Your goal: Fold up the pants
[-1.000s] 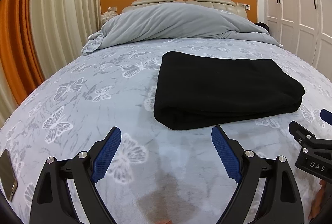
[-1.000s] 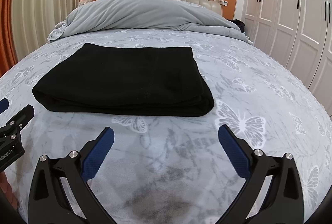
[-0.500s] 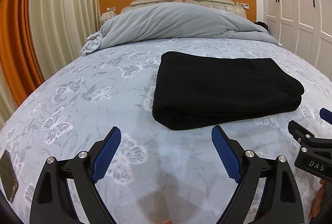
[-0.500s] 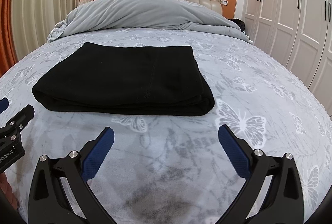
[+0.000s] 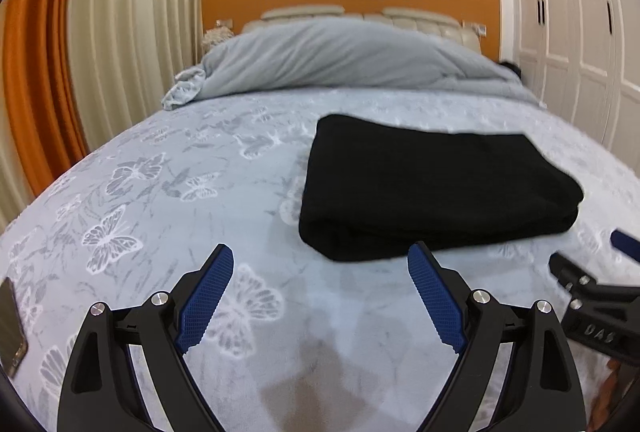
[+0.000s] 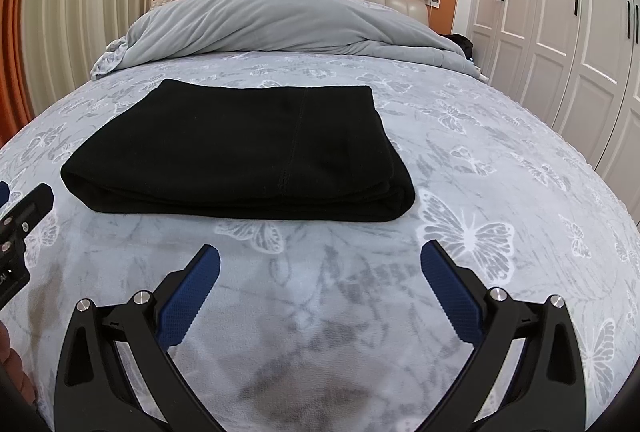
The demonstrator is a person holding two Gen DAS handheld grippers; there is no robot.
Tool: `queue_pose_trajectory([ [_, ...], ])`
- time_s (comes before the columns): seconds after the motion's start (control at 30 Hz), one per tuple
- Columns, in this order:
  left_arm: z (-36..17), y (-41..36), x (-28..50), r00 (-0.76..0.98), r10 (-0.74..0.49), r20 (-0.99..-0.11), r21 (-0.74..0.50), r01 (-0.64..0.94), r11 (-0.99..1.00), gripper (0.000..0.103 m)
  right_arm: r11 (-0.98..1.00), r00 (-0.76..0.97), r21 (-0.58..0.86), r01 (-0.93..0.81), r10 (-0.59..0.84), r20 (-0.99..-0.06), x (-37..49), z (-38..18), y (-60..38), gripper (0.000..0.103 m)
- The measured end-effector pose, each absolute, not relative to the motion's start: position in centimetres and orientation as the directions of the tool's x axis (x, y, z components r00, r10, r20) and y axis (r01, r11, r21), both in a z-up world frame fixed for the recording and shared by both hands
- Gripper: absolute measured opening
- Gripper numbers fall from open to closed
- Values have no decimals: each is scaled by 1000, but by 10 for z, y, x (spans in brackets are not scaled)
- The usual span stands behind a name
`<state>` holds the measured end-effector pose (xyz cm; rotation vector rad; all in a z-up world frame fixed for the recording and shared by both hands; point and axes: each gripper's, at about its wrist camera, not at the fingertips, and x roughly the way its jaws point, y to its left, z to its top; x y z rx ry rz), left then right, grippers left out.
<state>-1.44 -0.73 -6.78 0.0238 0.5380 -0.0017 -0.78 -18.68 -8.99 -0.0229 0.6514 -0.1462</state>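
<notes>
Black pants point(image 5: 432, 188) point(image 6: 240, 152) lie folded into a thick rectangle on the butterfly-print bedspread point(image 5: 168, 208) point(image 6: 500, 160), folded edge facing me. My left gripper point(image 5: 320, 264) hovers open just short of the bundle's near left corner, nothing between its blue pads. My right gripper point(image 6: 320, 260) is open too, a little back from the near right edge, holding nothing. Each gripper shows at the side of the other's view.
A rumpled grey duvet point(image 5: 340, 60) point(image 6: 280, 24) is heaped at the head of the bed by the headboard. A dark phone point(image 5: 12, 332) lies at the near left edge. White wardrobe doors point(image 6: 560, 32) line the right; curtains point(image 5: 100, 32) hang left.
The left wrist view has tilted up slightly and blurred, so the pants sit a bit lower in it. Both grippers stay open; the pants have not moved.
</notes>
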Motion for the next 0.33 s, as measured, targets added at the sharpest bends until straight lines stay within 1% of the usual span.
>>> queue_pose_trajectory([
  [0.1,-66,-10,-16,865,6,-502,34,13,999,87,990,786,-66,127,-141,-602,-7,-90,-188,98],
  [0.23,-68,-15,-12,847,-5,-532,53,39,998,87,990,789,-54,132,-138,-598,-9,-89,-190,98],
  [0.33,-69,-16,-13,843,-12,-538,55,50,997,87,990,794,-37,136,-131,-594,-14,-86,-193,98],
])
